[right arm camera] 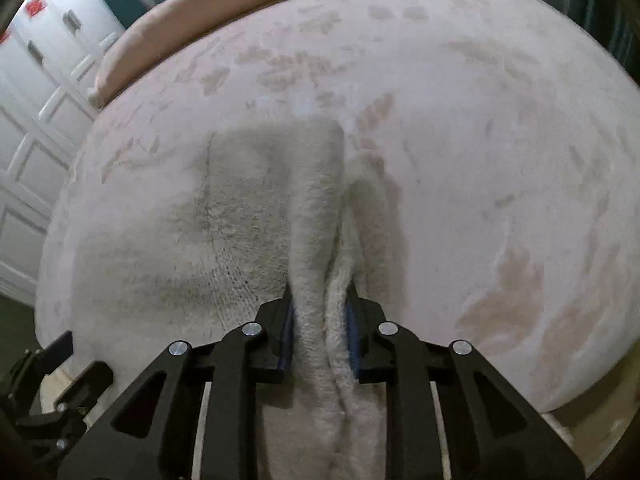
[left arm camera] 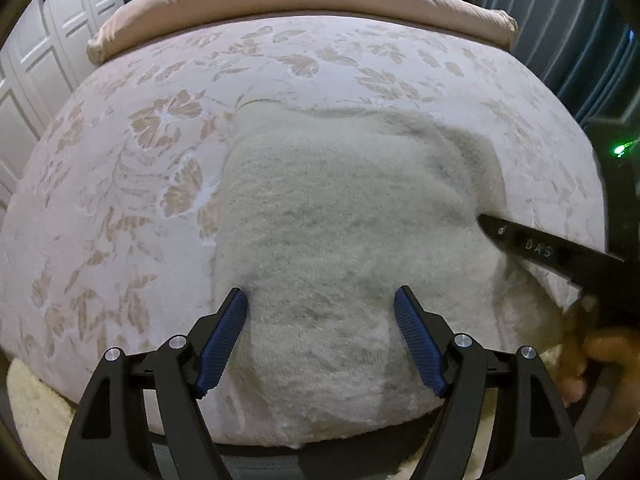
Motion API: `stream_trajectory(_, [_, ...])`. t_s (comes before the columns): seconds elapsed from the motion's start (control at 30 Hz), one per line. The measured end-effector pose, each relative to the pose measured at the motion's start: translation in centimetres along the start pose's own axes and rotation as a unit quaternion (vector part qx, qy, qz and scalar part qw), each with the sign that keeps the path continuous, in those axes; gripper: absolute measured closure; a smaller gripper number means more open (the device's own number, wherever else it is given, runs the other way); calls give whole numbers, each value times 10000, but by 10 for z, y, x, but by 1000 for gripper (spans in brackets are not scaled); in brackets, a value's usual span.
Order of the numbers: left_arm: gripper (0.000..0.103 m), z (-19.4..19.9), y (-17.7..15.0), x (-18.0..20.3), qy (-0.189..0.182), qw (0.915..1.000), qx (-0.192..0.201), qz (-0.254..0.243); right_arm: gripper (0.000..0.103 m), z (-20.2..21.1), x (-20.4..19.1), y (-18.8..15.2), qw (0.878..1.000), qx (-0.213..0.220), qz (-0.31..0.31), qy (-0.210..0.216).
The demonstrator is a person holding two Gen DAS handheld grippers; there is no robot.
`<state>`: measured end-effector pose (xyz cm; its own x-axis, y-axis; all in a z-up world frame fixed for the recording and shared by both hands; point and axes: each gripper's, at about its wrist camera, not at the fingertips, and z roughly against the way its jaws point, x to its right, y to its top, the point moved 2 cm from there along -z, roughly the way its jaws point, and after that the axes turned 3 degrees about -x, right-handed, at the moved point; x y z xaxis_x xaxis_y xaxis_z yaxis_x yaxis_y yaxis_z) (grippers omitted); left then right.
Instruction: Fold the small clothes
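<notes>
A fuzzy cream garment (left arm camera: 340,240) lies flat on the bed (left arm camera: 120,200), near its front edge, below the rolled pink duvet (left arm camera: 280,4). The left tongs (left arm camera: 320,344) hang spread over the garment's near part. The right tongs (right arm camera: 320,332) pinch a raised fold at its right edge.

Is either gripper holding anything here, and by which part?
The right gripper is shut on a bunched fold at the right edge of the fuzzy white garment. The left gripper is open over the garment, holding nothing.
</notes>
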<state>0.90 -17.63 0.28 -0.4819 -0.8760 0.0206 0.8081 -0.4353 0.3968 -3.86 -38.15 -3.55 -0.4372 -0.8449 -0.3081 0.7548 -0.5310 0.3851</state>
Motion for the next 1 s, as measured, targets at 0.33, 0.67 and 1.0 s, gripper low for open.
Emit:
stream_trajectory(0.33, [25, -4, -2, 0, 196, 9998, 24, -18, 81, 79, -17, -32, 9986, 373, 215, 302])
stream_trajectory(0.67, [23, -2, -3, 1, 196, 9998, 8, 20, 80, 82, -35, -56, 9982, 329, 503, 9])
stream_trajectory(1.0, [23, 1, -7, -11, 98, 9998, -80, 171, 48, 82, 1, -70, 9988, 276, -329, 218])
